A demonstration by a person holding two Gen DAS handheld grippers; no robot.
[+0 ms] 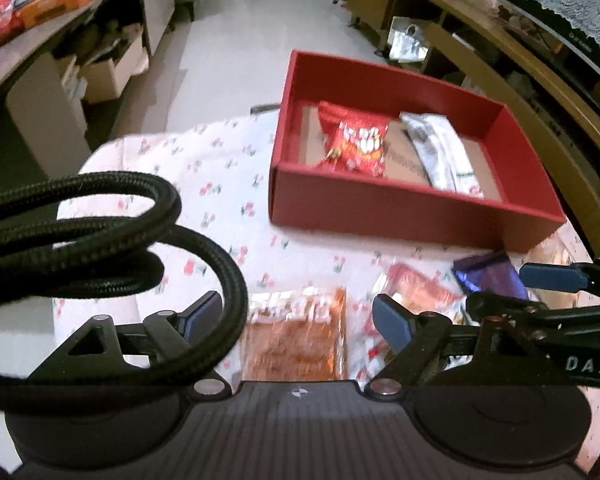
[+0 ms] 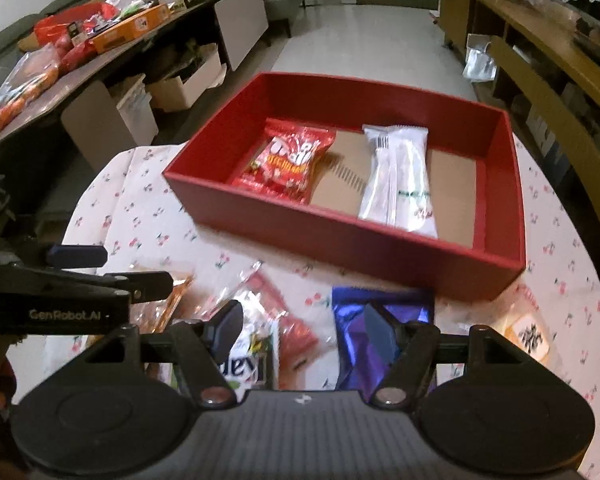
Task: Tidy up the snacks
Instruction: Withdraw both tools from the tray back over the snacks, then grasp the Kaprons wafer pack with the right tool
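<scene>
- Right wrist view: my right gripper (image 2: 303, 330) hangs with fingers spread and empty over loose packets near the table's (image 2: 560, 240) front edge.
- A purple packet (image 2: 354, 314) lies under my right finger, just in front of the red box (image 2: 340, 240); a clear packet (image 2: 256, 300) with red inside lies to its left.
- Left wrist view: my left gripper (image 1: 298, 312) is also spread and empty, above an orange packet (image 1: 300, 344) at the front edge, with a black cable (image 1: 120, 240) looped across its left side.
- Already in the box: a red bag (image 2: 290, 160) toward its left wall and a white pack (image 2: 398, 176) near the middle, with bare floor left at the right end.
- A yellow-labelled packet (image 2: 528, 334) waits near the box's front right corner.
- As I judge it, the purple packet comes next: center both pads across its width, lower until they flank it, and close on the foil body, not a loose corner.
- Foil may slip, so I would pinch firmly and lift straight up to clear the front wall.
- The free right end looks the tidy spot, laid parallel to the white pack.
</scene>
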